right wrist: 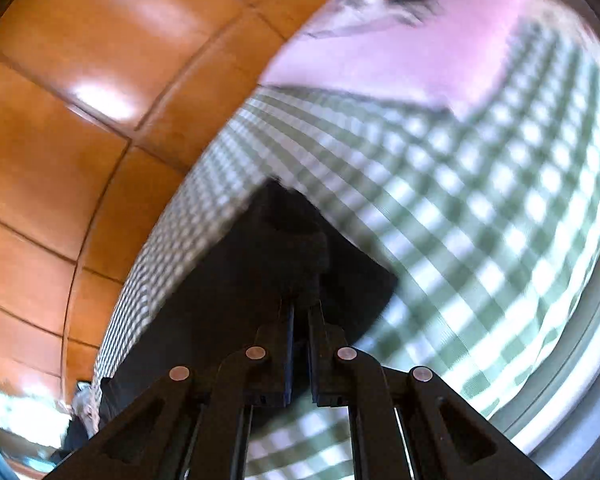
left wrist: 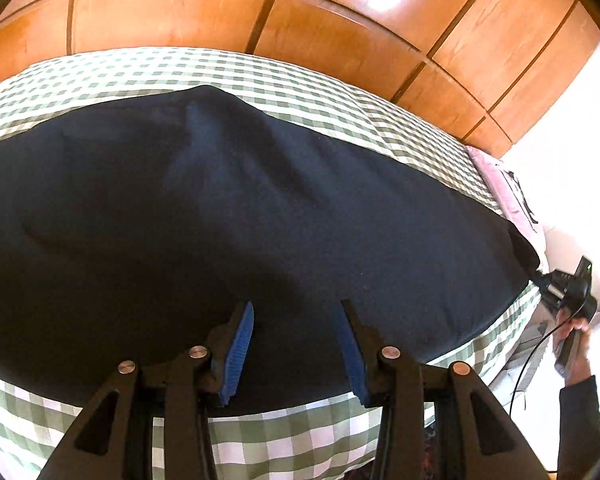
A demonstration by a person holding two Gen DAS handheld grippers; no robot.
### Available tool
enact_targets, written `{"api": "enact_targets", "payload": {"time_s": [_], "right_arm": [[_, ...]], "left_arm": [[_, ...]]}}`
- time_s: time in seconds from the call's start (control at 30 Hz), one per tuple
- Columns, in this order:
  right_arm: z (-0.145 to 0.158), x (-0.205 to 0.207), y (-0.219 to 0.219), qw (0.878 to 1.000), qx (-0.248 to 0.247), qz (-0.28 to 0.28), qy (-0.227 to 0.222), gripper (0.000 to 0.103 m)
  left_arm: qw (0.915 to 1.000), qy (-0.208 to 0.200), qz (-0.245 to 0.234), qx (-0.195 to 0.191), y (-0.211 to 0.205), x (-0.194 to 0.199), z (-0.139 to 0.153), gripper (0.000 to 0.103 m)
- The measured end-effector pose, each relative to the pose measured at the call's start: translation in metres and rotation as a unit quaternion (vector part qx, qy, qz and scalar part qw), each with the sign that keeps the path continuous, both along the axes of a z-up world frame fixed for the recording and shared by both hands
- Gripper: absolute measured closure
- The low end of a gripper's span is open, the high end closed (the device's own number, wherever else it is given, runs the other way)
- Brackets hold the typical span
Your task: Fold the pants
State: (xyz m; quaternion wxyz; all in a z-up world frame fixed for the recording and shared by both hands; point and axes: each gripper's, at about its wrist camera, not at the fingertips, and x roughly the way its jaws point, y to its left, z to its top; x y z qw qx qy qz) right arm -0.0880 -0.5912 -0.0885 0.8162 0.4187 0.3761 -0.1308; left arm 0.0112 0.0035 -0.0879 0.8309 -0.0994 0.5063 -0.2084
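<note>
Jaws first: the left gripper [left wrist: 296, 312] has its blue pads parted with nothing between them, poised over the near part of the pants [left wrist: 236, 216]; the right gripper [right wrist: 300, 308] is pinched tight on a dark corner of the same cloth at the garment's right end.

Wooden cabinet panels [left wrist: 220, 12] fill the whole far side, close behind the bed. A green-checked bedspread [left wrist: 100, 76] shows as a narrow strip beyond the pants and a wider band along the near edge, so free room lies mostly toward the viewer. Navy and spread flat, the pants cover most of the bed, their long axis running left to right across it. At the right edge a pink cloth [left wrist: 500, 176] lies beside the pants' end, with white wall beyond. Smallest, the right hand [left wrist: 578, 344] grips its tool there.
</note>
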Motion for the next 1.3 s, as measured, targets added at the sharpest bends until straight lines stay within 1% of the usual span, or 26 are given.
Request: {"api": "enact_targets", "payload": {"time_s": [0.03, 0.13, 0.23, 0.27, 0.33, 0.4, 0.47, 0.6, 0.67, 0.73, 0.8, 0.83, 0.93, 1.0, 1.03, 1.07, 1.1, 1.13, 1.17, 1.23, 1.3], "right_arm": [[-0.007, -0.001, 0.000, 1.000, 0.005, -0.003, 0.001, 0.097], [-0.008, 0.002, 0.001, 1.000, 0.013, -0.009, -0.009, 0.094], [-0.013, 0.003, -0.003, 1.000, 0.022, -0.013, -0.014, 0.083], [-0.011, -0.005, -0.009, 1.000, 0.022, -0.016, -0.015, 0.080], [-0.010, -0.006, -0.012, 0.999, 0.026, -0.023, -0.018, 0.078], [-0.004, -0.005, -0.013, 0.999, 0.018, -0.023, -0.017, 0.078], [0.004, -0.008, -0.010, 1.000, -0.004, -0.021, -0.013, 0.094], [0.023, -0.016, -0.003, 0.999, -0.023, -0.019, -0.033, 0.095], [0.025, -0.020, -0.004, 0.999, -0.027, -0.020, -0.033, 0.095], [0.018, -0.019, -0.008, 0.999, -0.031, -0.023, -0.012, 0.095], [0.001, -0.015, -0.014, 0.999, -0.028, -0.030, 0.028, 0.095], [-0.006, -0.015, -0.016, 0.998, -0.024, -0.033, 0.037, 0.095], [-0.018, -0.016, -0.018, 0.998, -0.013, -0.044, 0.032, 0.095], [-0.014, -0.015, -0.018, 0.998, -0.023, -0.037, 0.034, 0.095], [-0.010, -0.016, -0.017, 0.998, -0.031, -0.033, 0.034, 0.090], [-0.007, -0.016, -0.015, 0.998, -0.033, -0.033, 0.035, 0.082], [-0.001, -0.019, -0.013, 0.998, -0.039, -0.036, 0.039, 0.077], [0.008, -0.023, -0.009, 0.997, -0.050, -0.040, 0.039, 0.064], [0.013, -0.027, -0.004, 0.997, -0.053, -0.038, 0.034, 0.062], [0.026, -0.033, 0.012, 0.999, -0.039, -0.012, 0.005, 0.062], [0.033, -0.034, 0.038, 0.999, -0.001, 0.039, -0.031, 0.063]], "left_arm": [[1.0000, 0.000, 0.000, 0.001, 0.000, 0.000, 0.000, 0.060], [1.0000, -0.001, -0.001, 0.009, -0.003, -0.001, -0.001, 0.060], [0.9999, -0.003, -0.003, 0.012, -0.004, -0.001, -0.002, 0.060], [0.9999, -0.003, -0.003, 0.012, -0.004, 0.000, -0.003, 0.060], [0.9999, -0.003, -0.002, 0.010, -0.004, 0.000, -0.003, 0.060], [1.0000, -0.004, -0.002, 0.009, -0.007, 0.001, -0.003, 0.060], [1.0000, -0.004, -0.002, 0.007, -0.006, 0.000, -0.003, 0.060], [1.0000, -0.005, -0.005, 0.000, -0.003, -0.002, 0.000, 0.060], [0.9998, -0.009, -0.013, -0.009, -0.001, -0.005, 0.001, 0.060], [0.9995, -0.009, -0.023, -0.017, -0.002, -0.007, 0.002, 0.060], [0.9990, -0.012, -0.035, -0.025, -0.004, -0.009, 0.004, 0.060], [0.9987, -0.015, -0.041, -0.028, -0.006, -0.011, 0.005, 0.060], [0.9976, -0.016, -0.053, -0.040, -0.008, -0.013, 0.007, 0.060], [0.9973, -0.019, -0.061, -0.036, -0.010, -0.014, 0.007, 0.060], [0.9971, -0.020, -0.066, -0.033, -0.011, -0.015, 0.006, 0.060], [0.9969, -0.020, -0.069, -0.030, -0.012, -0.015, 0.007, 0.060], [0.9967, -0.021, -0.072, -0.030, -0.013, -0.016, 0.007, 0.060], [0.9965, -0.022, -0.075, -0.030, -0.014, -0.017, 0.007, 0.060], [0.9961, -0.024, -0.079, -0.032, -0.016, -0.018, 0.009, 0.060], [0.9955, -0.029, -0.085, -0.031, -0.018, -0.020, 0.010, 0.060], [0.9950, -0.031, -0.090, -0.031, -0.021, -0.021, 0.010, 0.060]]}}
